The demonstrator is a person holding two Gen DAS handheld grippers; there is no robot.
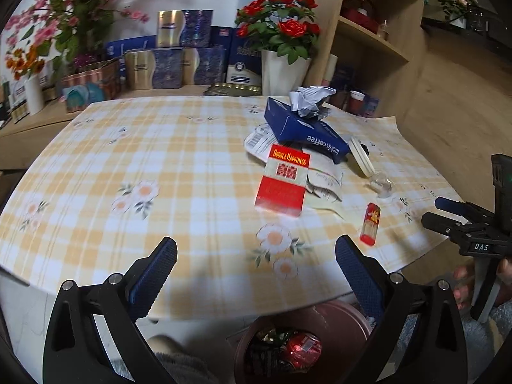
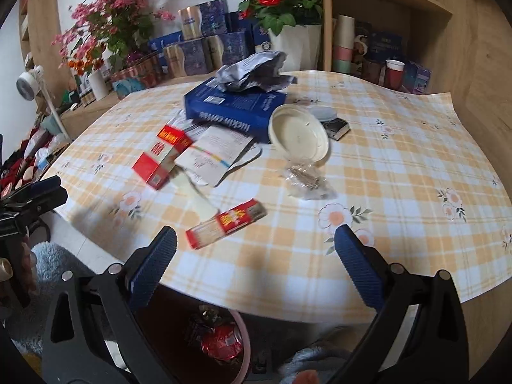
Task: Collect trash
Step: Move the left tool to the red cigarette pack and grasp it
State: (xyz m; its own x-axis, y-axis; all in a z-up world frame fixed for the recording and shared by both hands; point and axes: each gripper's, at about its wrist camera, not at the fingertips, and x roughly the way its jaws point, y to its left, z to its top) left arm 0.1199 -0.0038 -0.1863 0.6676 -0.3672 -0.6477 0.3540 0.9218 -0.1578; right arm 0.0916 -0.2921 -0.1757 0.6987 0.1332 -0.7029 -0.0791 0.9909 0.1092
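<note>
— So, where are you with the clearing?

— Between pickups, I'd say. The table [image 1: 96, 166] under its checked cloth carries a heap of rubbish on its far right side, and the bin [image 1: 320, 320] on the floor just below the near edge already has a few wrappers in it.

— What's biggest in the heap?

— A blue box [image 2: 230, 108] with crumpled paper [image 2: 252, 70] on top. Under and beside it lie printed papers [image 2: 214, 153], a red carton [image 1: 283, 179], a pale round lid [image 2: 299, 134] and a scrap of clear wrap [image 2: 307, 182]. Nearest me is a small red packet [image 2: 227, 220].

— And your tongs?

— My left tongs [image 1: 256, 256] are spread wide over bare cloth, holding nothing. My right tongs [image 2: 256, 246] are spread and empty too, with that packet just ahead of the left finger.

— Next move?

— Probably the packet: reach forward, straddle it, pinch, then drop it in the bin.
</note>
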